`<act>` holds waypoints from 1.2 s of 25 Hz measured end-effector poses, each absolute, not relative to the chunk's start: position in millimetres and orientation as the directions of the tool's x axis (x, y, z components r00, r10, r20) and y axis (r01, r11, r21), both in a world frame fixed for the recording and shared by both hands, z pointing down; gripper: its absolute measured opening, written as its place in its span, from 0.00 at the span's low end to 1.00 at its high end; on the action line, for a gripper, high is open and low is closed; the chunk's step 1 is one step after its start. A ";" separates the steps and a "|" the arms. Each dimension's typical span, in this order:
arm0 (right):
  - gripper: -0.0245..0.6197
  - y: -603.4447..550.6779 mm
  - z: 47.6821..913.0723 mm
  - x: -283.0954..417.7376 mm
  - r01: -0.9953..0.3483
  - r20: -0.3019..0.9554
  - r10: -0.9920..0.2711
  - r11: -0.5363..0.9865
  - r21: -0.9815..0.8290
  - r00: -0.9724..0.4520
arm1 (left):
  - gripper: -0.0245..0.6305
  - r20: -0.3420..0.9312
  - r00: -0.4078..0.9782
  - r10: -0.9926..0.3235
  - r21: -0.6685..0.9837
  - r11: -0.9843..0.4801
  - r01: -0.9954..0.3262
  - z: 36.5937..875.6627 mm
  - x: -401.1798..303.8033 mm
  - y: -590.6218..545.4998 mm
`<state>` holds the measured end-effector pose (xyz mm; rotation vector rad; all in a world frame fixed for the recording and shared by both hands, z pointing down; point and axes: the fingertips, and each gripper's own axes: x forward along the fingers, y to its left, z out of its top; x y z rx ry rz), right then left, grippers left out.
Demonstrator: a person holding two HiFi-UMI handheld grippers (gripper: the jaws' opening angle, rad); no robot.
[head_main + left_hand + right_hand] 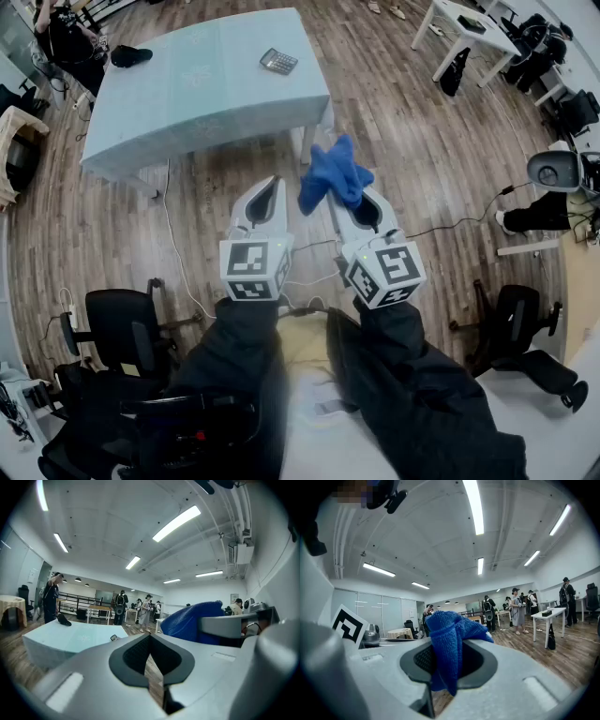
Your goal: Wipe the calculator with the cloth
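1. Upper left of the head view: the table (pixel 187 94) w/ a pale blue cover. A dark object (pixel 130 56) lies near its far-left corner; can't tell what it is.
2. Top centre: the calculator (pixel 278 62) lies flat on the tabletop, toward the right end, alone, nothing touching it. It's well apart from both of your grippers, w/ bare wood floor (pixel 422 141) between you and the table.
3. Centre-left: your left gripper (pixel 267 192) has its jaws closed together w/ nothing between them. Its own view shows the pads meeting and only room beyond.
4. Centre: the cloth (pixel 333 173), blue and bunched, sticks up past the jaw tips, held in the air just beside the left gripper's tip.
5. Centre-right: your right gripper (pixel 361 204) is clamped on the cloth. Its own view shows a fold pinched between the pads w/ the rest flopping over the top.
6. Progress, judging by this: cloth is in hand, so pickup is done. No wiping yet, since cloth and calculator are nowhere near contact.
7. Left to do, prob.: get to the table, bring the cloth down on the calculator and rub across the keys and display. The left gripper is free to steady the calculator if it slides.
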<state>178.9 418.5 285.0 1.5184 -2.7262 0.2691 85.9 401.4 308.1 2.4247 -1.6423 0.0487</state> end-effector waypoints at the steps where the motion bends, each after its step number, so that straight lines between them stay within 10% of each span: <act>1: 0.17 418.9 285.1 178.7 -0.845 0.092 -0.843 0.515 -0.146 -0.530 | 0.04 0.145 0.378 -0.915 0.156 -0.356 -0.922 307.6 85.5 401.7; 30: 0.17 423.9 300.8 144.3 -0.872 0.114 -0.868 0.466 -0.152 -0.483 | 0.04 0.165 0.409 -0.897 0.174 -0.382 -0.908 323.5 48.9 409.7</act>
